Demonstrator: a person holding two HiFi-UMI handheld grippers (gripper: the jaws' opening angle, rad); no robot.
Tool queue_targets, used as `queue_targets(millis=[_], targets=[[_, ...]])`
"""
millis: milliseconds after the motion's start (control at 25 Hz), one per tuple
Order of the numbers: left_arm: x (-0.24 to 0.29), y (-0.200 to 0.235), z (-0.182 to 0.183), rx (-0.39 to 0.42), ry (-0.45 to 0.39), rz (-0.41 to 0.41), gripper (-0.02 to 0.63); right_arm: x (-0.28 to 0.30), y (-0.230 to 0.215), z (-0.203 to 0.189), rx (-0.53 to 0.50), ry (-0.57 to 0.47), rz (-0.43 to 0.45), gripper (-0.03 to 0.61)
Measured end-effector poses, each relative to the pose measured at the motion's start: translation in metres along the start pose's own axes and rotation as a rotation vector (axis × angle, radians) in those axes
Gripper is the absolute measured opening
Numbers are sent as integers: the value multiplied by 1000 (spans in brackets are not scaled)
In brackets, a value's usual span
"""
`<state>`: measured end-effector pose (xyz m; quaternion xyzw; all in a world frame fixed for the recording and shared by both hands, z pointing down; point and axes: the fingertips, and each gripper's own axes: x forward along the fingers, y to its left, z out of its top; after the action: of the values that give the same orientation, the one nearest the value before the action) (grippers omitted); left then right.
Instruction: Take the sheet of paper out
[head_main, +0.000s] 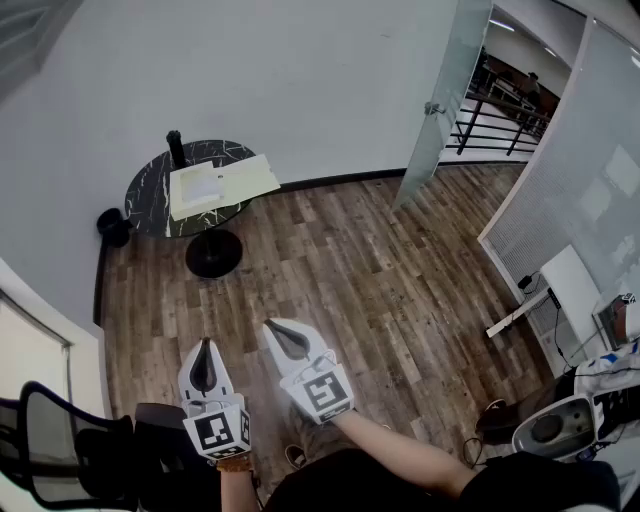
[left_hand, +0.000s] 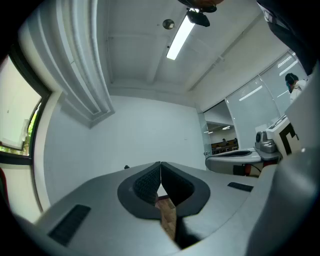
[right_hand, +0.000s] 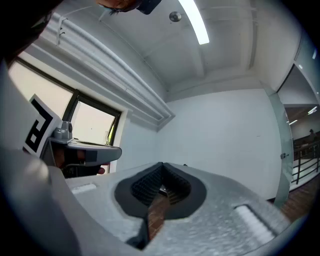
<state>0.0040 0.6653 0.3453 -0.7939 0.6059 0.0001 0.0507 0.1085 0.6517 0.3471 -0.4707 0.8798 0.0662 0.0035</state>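
Both jaws are pressed together with nothing in them: the left hand-held gripper (head_main: 205, 347) and the right hand-held gripper (head_main: 274, 328) hover level over the wooden floor (head_main: 380, 280). Well ahead, on the round dark tabletop (head_main: 150, 195), the sheet of paper (head_main: 252, 176) lies against a flat white case (head_main: 195, 190), too small to tell whether it sits inside. A black cylinder (head_main: 177, 149) stands behind them.

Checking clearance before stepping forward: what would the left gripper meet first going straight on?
Nothing near: left gripper, shut, aims toward the table; it would probably meet that or the wall behind. Height unclear.
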Motion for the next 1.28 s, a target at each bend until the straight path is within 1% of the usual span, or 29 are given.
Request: queue_targets(millis=[120, 280, 400, 640, 800, 1080, 1280], targets=[[31, -6, -5, 4, 8, -13, 8, 20, -19, -12, 44, 28, 14, -2], [75, -4, -9, 9, 17, -16, 8, 55, -42, -20, 14, 36, 21, -2], [107, 2, -8, 20, 20, -9, 8, 86, -62, -22, 0, 22, 28, -2], [181, 9, -12, 38, 39, 9, 8, 143, -110, -31, 39, 35, 59, -2], [231, 8, -14, 31, 55, 17, 8, 178, -145, -34, 27, 37, 90, -2], [308, 3, -19, 32, 42, 18, 8, 226, -199, -36, 9, 21, 102, -2], [341, 5, -18, 36, 30, 17, 8, 247, -217, -40, 12, 24, 117, -2]])
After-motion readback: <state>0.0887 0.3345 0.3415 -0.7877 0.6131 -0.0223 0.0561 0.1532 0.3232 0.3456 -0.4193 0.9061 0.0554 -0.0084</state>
